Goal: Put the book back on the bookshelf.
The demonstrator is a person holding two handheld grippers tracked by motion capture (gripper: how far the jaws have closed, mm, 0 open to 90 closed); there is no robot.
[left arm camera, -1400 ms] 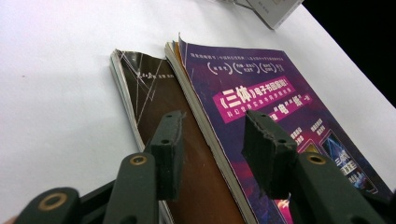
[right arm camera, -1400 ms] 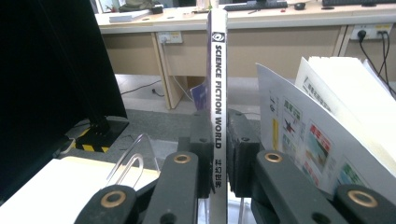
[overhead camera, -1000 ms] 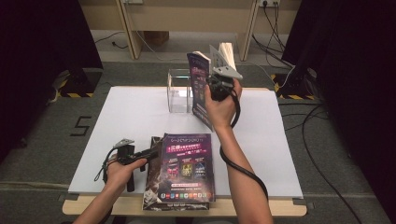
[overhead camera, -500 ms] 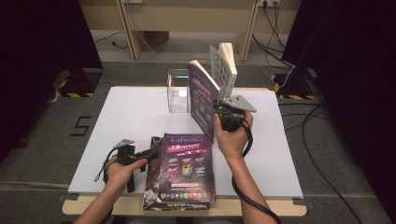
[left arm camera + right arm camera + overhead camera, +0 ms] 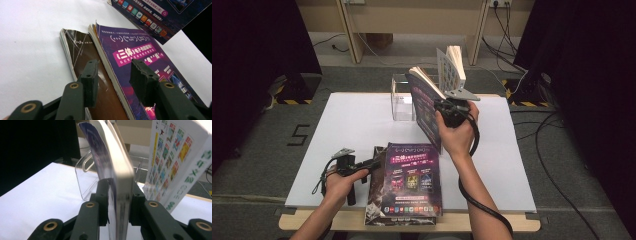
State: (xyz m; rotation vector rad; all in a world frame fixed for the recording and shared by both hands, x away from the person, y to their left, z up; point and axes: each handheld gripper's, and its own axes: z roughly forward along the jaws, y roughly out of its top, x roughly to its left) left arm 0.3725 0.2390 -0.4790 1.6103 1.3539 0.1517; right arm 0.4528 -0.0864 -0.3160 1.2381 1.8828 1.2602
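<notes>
Take the clear stand [image 5: 403, 98] at the back of the white table [image 5: 337, 125] as your marker. Well in front of it and to its left, your left gripper [image 5: 371, 165] rests low at the left edge of the stack of books [image 5: 409, 185], jaws partly open and holding nothing; in the left gripper view a brown cover [image 5: 86, 62] lies under one jaw and the purple top cover [image 5: 140, 57] under the other. Just right of the stand, your right gripper [image 5: 117, 202] holds the purple book [image 5: 426, 107] upright by its lower edge. Its jaws have just been opening, yet both pads appear to touch the covers. The book is a thick glossy paperback with cream page edges, leaning slightly. Beyond it, right of the stand, another book [image 5: 451, 67] with a grid of small coloured pictures stands upright. You seem to be carrying the purple book between stand and stack. Next, keep it vertical and mind the neighbouring book.
</notes>
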